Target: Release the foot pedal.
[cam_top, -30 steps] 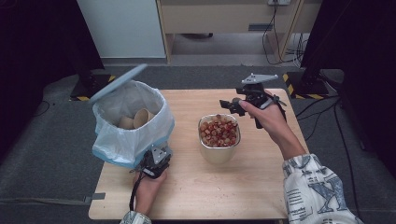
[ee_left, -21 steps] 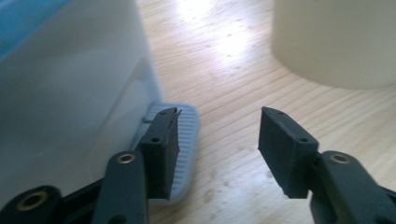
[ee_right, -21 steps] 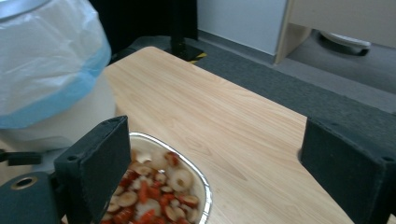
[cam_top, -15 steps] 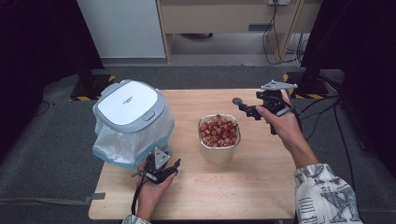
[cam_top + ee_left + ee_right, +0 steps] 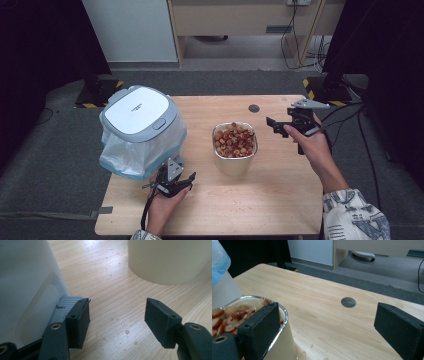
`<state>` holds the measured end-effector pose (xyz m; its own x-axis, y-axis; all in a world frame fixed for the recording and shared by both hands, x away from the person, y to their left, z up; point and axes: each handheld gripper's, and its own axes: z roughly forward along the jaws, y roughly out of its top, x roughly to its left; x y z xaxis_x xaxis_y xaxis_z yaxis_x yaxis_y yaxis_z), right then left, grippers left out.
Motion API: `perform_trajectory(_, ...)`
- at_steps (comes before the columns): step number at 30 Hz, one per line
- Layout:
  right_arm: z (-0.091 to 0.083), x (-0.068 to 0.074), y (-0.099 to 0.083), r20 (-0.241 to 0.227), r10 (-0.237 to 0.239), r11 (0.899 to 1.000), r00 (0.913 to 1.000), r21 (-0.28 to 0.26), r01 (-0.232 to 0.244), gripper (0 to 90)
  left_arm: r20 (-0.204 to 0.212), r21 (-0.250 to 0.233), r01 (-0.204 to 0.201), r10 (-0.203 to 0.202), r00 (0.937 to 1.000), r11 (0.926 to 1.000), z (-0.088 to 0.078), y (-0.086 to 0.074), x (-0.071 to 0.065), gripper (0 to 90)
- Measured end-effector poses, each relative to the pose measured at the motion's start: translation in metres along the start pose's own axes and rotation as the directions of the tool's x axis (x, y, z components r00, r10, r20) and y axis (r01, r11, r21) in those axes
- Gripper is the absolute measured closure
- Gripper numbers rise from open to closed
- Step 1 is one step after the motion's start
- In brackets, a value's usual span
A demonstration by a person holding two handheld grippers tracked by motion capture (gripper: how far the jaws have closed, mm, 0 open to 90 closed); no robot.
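The right gripper (image 5: 325, 331) has just been opening, its jaws wide with nothing between. A bowl (image 5: 283, 315) of sliced fruit sits behind its left jaw; ahead, the surface (image 5: 312, 300) has a round hole (image 5: 348, 302).

The left gripper (image 5: 186, 178) lies low near the table's front edge and the right gripper (image 5: 274, 125) hangs near its right edge, both with jaws just opened wide and holding nothing.
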<state>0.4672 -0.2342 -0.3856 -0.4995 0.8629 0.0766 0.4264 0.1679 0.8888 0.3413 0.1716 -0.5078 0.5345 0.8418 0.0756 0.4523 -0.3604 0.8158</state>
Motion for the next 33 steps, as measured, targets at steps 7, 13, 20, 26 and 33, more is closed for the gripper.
perform_trajectory(7, -0.006, -0.004, -0.023, 0.025, 0.008, 1.000, 0.9997, 0.009, -0.008, 6.7, 0.005, -0.002, -0.014, 0.014, 0.9999, 0.9999, 0.000, 0.000, -0.001, 35.8)
perform_trajectory(13, -0.010, -0.008, -0.046, 0.032, 0.023, 0.999, 0.9992, 0.021, -0.024, 6.4, 0.004, -0.001, -0.029, 0.029, 0.9996, 0.9996, 0.001, 0.000, -0.002, 35.3)
perform_trajectory(20, -0.010, -0.013, -0.077, 0.045, 0.062, 0.997, 0.9971, 0.052, -0.064, 6.3, 0.001, -0.005, -0.040, 0.040, 0.9992, 0.9992, 0.001, 0.000, -0.002, 33.3)
perform_trajectory(26, -0.002, -0.015, -0.097, 0.070, 0.106, 0.990, 0.9919, 0.083, -0.112, 6.4, 0.004, -0.001, -0.033, 0.033, 0.9994, 0.9994, 0.003, -0.001, -0.002, 32.4)
perform_trajectory(33, 0.015, -0.018, -0.117, 0.130, 0.113, 0.978, 0.9850, 0.162, -0.133, 6.2, 0.013, 0.003, -0.033, 0.033, 0.9994, 0.9995, 0.004, -0.001, -0.003, 30.9)
